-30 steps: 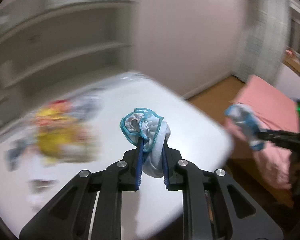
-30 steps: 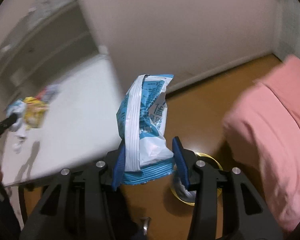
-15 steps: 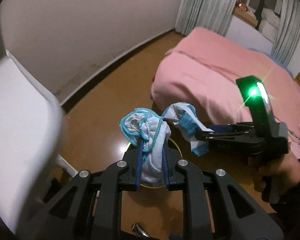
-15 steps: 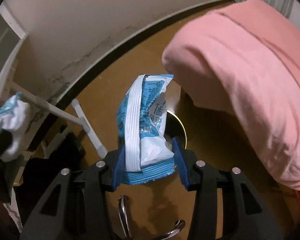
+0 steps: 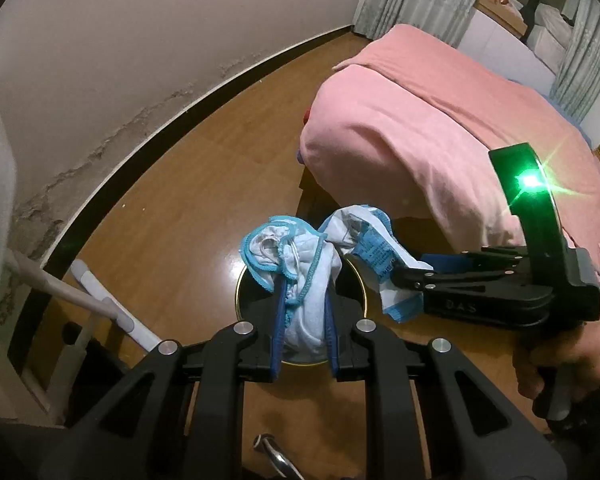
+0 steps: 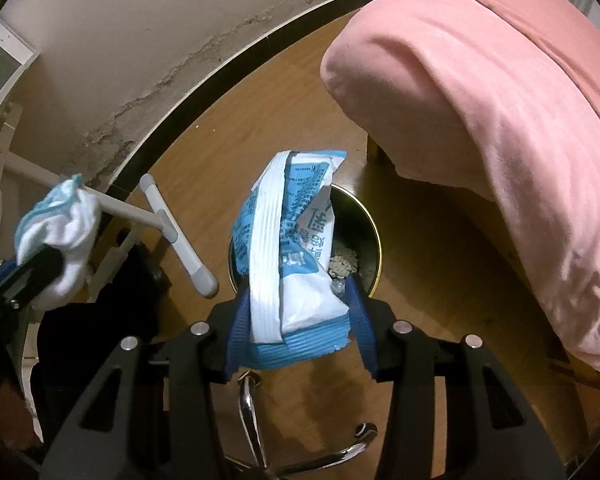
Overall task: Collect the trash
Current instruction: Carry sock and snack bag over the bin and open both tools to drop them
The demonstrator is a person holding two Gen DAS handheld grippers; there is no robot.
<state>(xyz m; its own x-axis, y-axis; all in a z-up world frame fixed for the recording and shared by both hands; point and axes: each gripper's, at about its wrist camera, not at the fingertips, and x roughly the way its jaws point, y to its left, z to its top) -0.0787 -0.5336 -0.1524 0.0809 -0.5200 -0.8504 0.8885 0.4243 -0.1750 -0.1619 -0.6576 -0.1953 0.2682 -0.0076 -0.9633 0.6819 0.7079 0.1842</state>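
My left gripper (image 5: 303,316) is shut on a crumpled white wrapper with teal edging (image 5: 292,256), held above a round black trash bin with a gold rim (image 5: 240,292) on the wooden floor. My right gripper (image 6: 296,320) is shut on a blue and white snack bag (image 6: 288,256), also held over the bin (image 6: 374,236), which has some trash in its bottom. The right gripper with its bag (image 5: 376,256) shows at the right in the left wrist view. The left gripper's wrapper (image 6: 60,224) shows at the left in the right wrist view.
A bed under a pink cover (image 5: 440,128) stands right of the bin. A white table frame with grey legs (image 6: 172,232) stands left. A chrome chair base (image 6: 252,412) lies just below the grippers. A peeling wall with dark skirting (image 5: 148,80) runs behind.
Both grippers swung away from the white table to the floor and came down over the bin. Each still holds its trash. The two grippers are now close together.
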